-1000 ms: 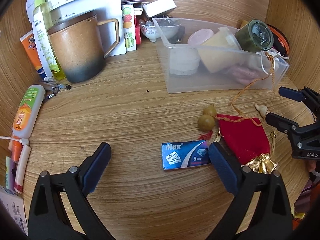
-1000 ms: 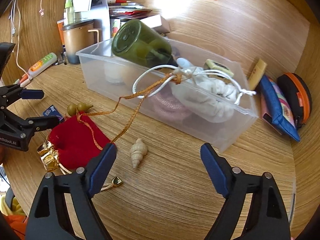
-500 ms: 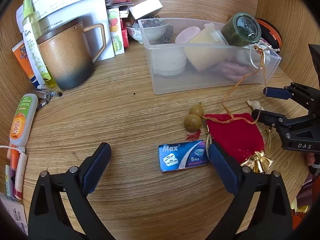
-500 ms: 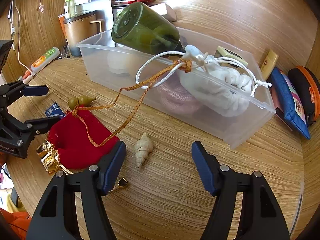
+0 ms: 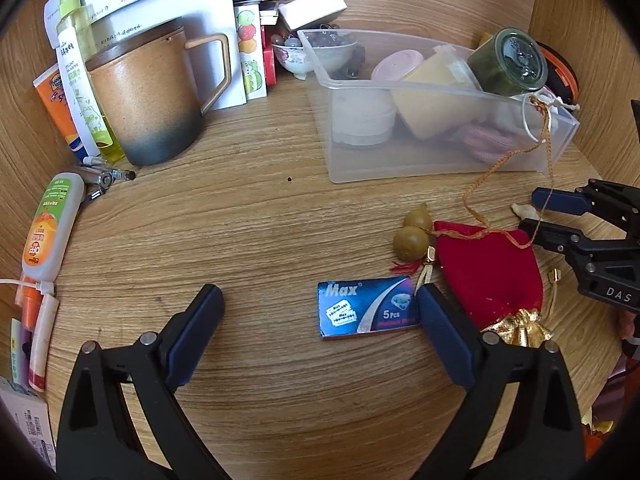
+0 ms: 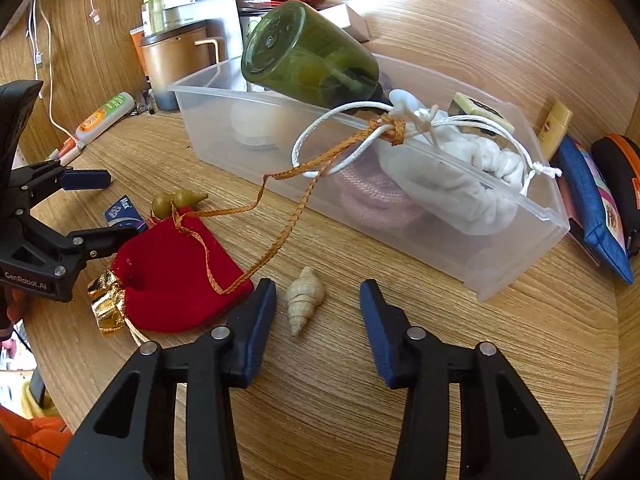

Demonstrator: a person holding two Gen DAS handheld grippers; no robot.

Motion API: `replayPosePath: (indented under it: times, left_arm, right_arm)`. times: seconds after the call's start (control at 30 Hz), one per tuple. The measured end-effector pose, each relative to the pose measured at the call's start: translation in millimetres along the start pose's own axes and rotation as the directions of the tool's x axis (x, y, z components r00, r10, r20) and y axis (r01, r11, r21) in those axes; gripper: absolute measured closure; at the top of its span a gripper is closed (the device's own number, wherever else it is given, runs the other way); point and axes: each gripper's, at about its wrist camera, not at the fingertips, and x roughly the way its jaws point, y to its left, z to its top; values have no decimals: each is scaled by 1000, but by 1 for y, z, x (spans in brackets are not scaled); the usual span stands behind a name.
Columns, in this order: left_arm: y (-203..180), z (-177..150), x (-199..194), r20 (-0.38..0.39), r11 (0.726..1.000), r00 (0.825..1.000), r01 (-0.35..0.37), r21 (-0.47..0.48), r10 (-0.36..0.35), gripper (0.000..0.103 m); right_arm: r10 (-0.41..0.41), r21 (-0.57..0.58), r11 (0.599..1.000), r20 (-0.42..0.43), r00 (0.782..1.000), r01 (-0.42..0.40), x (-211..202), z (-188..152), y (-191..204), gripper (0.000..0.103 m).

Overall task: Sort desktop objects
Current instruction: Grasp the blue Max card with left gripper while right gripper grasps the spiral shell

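On my wooden desk, the clear plastic bin (image 6: 516,248) holds a white tub, a tilted green jar (image 6: 312,60) and a white drawstring bag. My left gripper (image 5: 318,322) hovers spread around the blue razor-blade box (image 5: 366,306); my right gripper (image 6: 318,312) brackets the seashell (image 6: 304,298), jaws apart.

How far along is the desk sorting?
Done: the bin already holds a green jar, cloth and tubs. In hand: nothing; the right gripper is open around the shell, the left gripper open by the blade box. Left: shell, box, red pouch, gourd.
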Motion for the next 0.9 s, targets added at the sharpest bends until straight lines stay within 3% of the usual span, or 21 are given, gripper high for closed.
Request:
replayPosePath:
  times: [0.07,0.17,0.47,0.57,0.9]
  left_arm:
    - [1,-1,-3,7,1000,1000,-4,-4,4,10]
    - [0,-4,-7,15,1000,1000,4,7,-4,15]
    - [-8,-5,-12,37,999,999,16,37,-17,40]
    - [-9,-5,-15,34,999,999,27,43,-29,53]
    - [-10,-8,-16,46,1000,999,12,11,-12,54]
  right_arm:
    - [6,-3,1000,1,1000,-6,0,0,1,66]
    - [10,-23,1000,4,1000,-10,4,3,9,80]
    - [8,-30,1000,5,1000,-8,2,2,12,83]
    - [19,-35,999,5,1000,-18,2,2,12,85]
    - [32,-8,999,34,999,-31,-7,-2,1,85]
